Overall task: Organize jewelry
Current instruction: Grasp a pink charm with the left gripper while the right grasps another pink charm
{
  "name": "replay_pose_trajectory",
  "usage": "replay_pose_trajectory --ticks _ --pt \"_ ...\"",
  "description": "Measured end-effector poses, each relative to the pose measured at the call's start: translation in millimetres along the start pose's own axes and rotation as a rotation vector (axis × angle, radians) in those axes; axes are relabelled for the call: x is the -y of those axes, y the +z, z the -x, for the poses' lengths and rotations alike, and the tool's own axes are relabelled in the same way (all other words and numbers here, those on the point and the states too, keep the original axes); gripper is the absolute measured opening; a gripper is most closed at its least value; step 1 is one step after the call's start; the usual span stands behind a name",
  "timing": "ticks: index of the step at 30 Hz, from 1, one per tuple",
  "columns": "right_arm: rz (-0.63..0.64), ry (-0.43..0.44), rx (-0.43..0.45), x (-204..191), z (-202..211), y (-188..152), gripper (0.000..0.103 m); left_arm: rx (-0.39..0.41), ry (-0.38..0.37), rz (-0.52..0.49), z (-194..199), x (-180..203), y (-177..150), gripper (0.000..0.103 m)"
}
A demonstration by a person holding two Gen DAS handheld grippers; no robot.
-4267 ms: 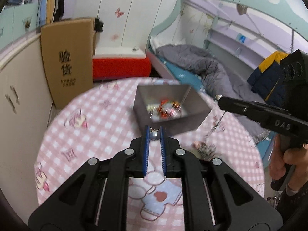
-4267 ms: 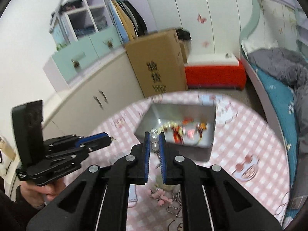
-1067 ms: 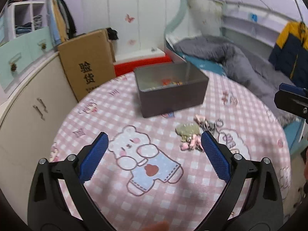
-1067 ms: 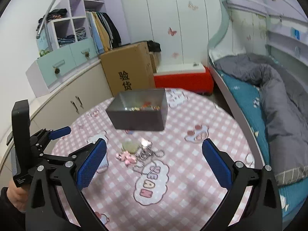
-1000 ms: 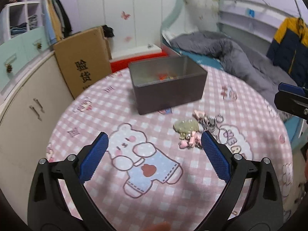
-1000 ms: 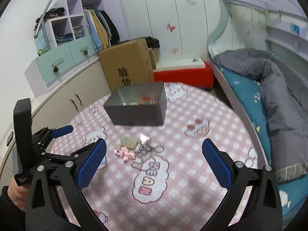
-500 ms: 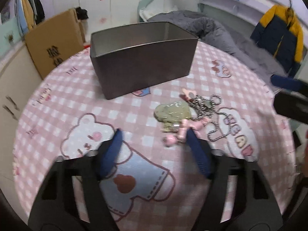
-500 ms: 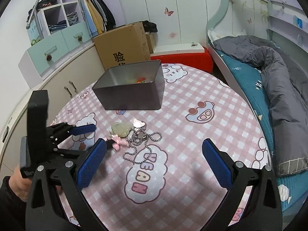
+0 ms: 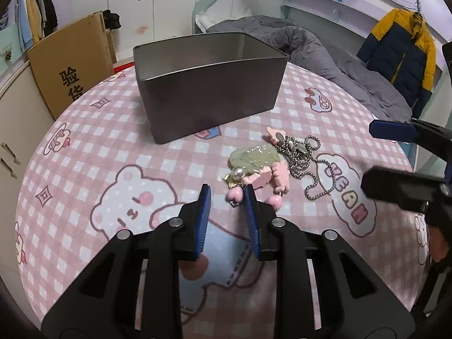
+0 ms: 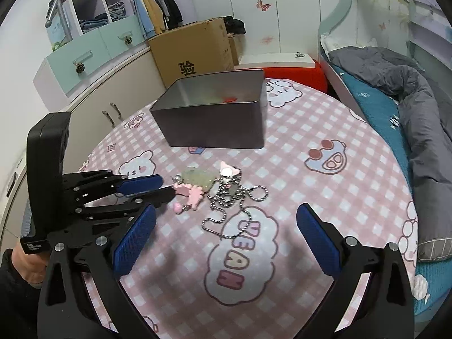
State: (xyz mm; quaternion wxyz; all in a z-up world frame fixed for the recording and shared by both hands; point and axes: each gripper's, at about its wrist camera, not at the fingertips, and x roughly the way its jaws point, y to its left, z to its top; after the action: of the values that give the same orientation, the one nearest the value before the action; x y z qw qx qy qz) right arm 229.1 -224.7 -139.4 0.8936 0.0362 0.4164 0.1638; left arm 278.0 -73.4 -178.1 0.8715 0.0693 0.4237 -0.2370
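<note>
A grey metal box (image 9: 209,90) stands on the pink checked table (image 9: 84,169); it also shows in the right wrist view (image 10: 214,118). In front of it lies a small jewelry pile: a pale green pendant (image 9: 252,156), pink charms (image 9: 268,179), a silver ball chain (image 9: 305,158). My left gripper (image 9: 227,197) is low over the table, half closed, its tips beside a pink heart charm (image 9: 235,195) at the pile's near edge. My right gripper (image 10: 226,226) is wide open and empty, above the chain (image 10: 234,197).
A cardboard box (image 10: 195,48) and a red stool (image 10: 293,70) stand behind the table. Cabinets (image 10: 93,84) are on the left and a bed with a grey duvet (image 10: 409,99) is on the right. A red item (image 10: 229,99) lies inside the metal box.
My left gripper has dropped down to the jewelry pile and narrowed from wide open to half closed. Both grippers let go of the pieces they held four seconds ago. The right gripper stays wide open.
</note>
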Motion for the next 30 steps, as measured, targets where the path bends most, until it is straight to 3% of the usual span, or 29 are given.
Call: replay_pose_trajectory --ticks 4,5,13,14,15,16,17,19,20,22,23,30 --pt "-0.002 -0.003 -0.002 -1 0 0 0.096 0.002 -0.053 0.004 -1 -2 3 0.024" --pt "-0.001 -0.003 -0.003 -1 0 0 0.096 0.001 -0.065 0.006 -1 -2 2 0.012" --pt "0.001 0.005 -0.017 -6 -7 -2 0.096 0.008 -0.071 -0.024 5 0 -3 0.014" --pt "0.001 0.006 -0.017 -6 -7 -2 0.096 0.005 -0.062 -0.034 5 1 -3 0.027" --pt "0.001 0.007 -0.017 -6 -7 -2 0.096 0.010 -0.043 -0.046 5 3 -2 0.058" --pt "0.001 0.007 -0.017 -7 -7 -2 0.096 0.027 -0.035 -0.046 6 3 -1 0.069" --pt "0.003 0.005 -0.018 -7 -7 -3 0.096 0.041 -0.046 -0.043 7 3 0 0.071" --pt "0.002 0.002 -0.018 -7 -7 -3 0.096 0.033 -0.069 -0.040 4 3 2 0.057" --pt "-0.001 0.001 -0.019 -6 -7 -3 0.096 0.011 -0.080 -0.036 0 3 3 0.034" --pt "-0.003 -0.002 -0.020 -5 -7 -4 0.096 0.001 -0.094 -0.031 -3 2 4 0.025" --pt "-0.003 -0.002 -0.021 -6 -7 -4 0.096 0.001 -0.104 -0.030 -2 1 4 0.013" --pt "0.022 0.045 -0.032 -18 -15 -6 0.090 0.015 -0.104 0.048 19 -16 -17 0.012"
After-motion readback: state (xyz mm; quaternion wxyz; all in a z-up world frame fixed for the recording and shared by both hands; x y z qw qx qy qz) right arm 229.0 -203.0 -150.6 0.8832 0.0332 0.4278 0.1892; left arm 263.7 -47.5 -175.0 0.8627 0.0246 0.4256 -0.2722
